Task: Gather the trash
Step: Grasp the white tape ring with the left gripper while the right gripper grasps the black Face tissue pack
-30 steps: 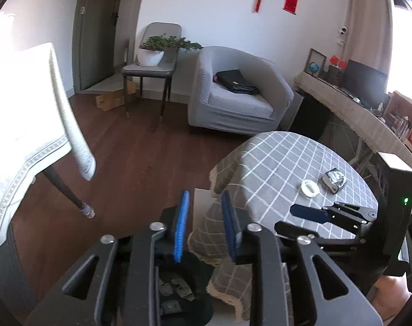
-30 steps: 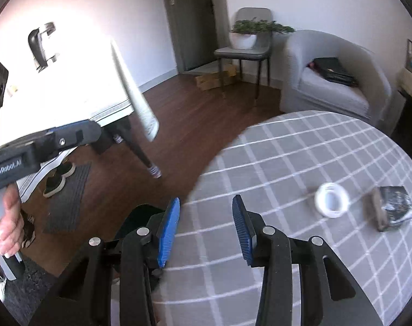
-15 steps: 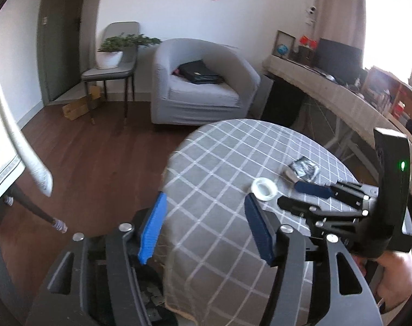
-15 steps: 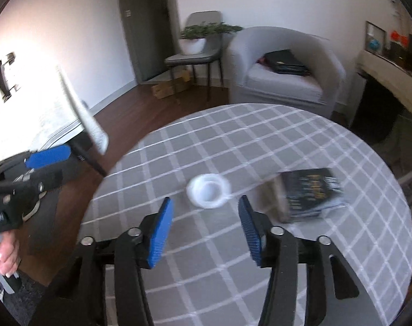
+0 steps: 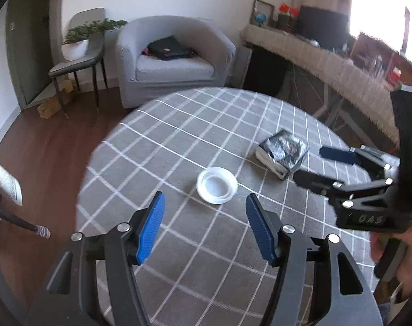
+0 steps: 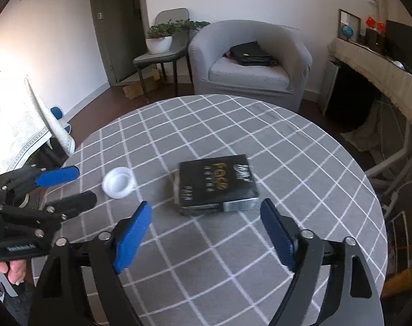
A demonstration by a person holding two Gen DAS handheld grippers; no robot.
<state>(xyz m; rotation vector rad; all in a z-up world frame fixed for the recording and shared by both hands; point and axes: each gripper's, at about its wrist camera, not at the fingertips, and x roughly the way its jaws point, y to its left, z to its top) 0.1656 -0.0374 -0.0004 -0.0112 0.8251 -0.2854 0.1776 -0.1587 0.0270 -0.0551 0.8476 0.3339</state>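
Gingham-clothed table (image 6: 301, 146) is seen bearing a black packet (image 6: 216, 183) — laid flat, long axis crosswise to the right gripper (image 6: 206, 233), whose jaws are spread wide. White lid (image 5: 216, 185) lies just beyond the left gripper (image 5: 204, 228) — jaws likewise parted, nothing held.

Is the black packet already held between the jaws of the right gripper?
No, the black packet lies on the checked tablecloth ahead of the right gripper, whose jaws stand wide open and empty.

Ahead of the right claw (image 6: 206, 228), the black box's (image 6: 216, 183) gold lettering is too blurred to read.
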